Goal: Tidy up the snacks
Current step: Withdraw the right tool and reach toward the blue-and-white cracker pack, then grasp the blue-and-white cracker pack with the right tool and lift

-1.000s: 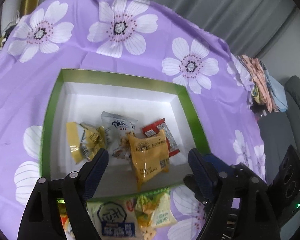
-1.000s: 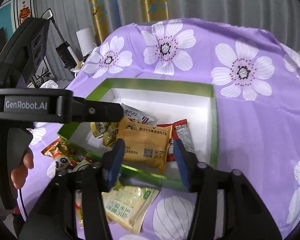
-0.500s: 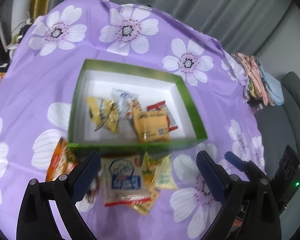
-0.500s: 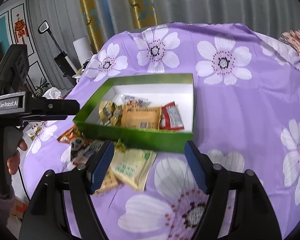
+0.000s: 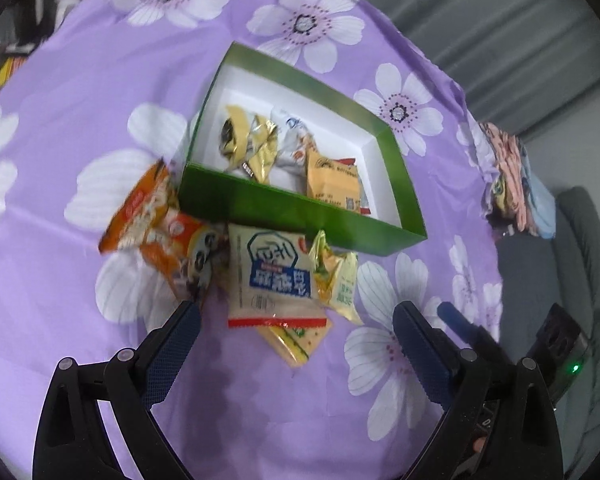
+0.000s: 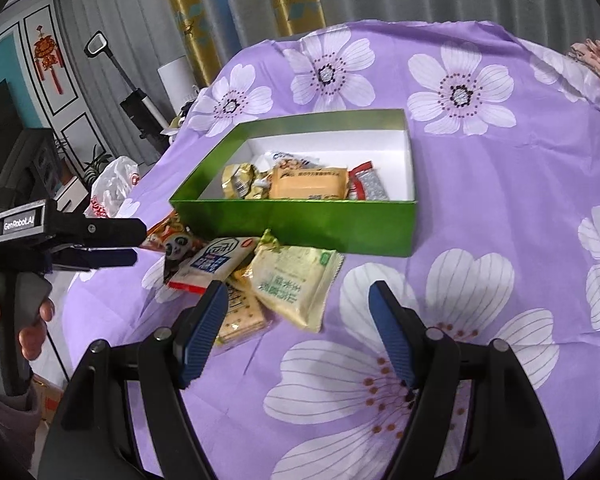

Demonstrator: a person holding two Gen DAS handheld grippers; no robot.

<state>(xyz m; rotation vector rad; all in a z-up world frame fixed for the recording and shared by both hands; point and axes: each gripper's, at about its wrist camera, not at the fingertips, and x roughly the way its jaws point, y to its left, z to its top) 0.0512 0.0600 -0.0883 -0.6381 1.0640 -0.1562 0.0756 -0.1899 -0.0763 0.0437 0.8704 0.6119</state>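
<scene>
A green box (image 5: 300, 216) with a white inside holds an orange packet (image 5: 332, 184), gold wrappers (image 5: 240, 140), a white packet (image 5: 294, 140) and a red packet (image 6: 366, 186). Against its near wall lie loose snacks: a white-and-blue packet (image 5: 276, 272), a yellow-green packet (image 5: 340, 280), orange panda packets (image 5: 160, 224) and a cracker packet (image 5: 296, 340). My left gripper (image 5: 296, 312) hovers open above this pile with nothing between its fingers. My right gripper (image 6: 297, 289) is open and empty over the yellow-green packet (image 6: 292, 284).
A purple flowered cloth (image 5: 80, 100) covers the table. Folded cloths (image 5: 512, 176) lie at its right edge, beside a grey sofa (image 5: 580, 248). Left of the table are a plastic bag (image 6: 112, 188) and room clutter. A hand (image 6: 32, 320) holds the left gripper (image 6: 112, 240).
Both grippers have drawn back from over the box to the loose pile in front of it, and both stand wider. The orange packet stays in the box.
</scene>
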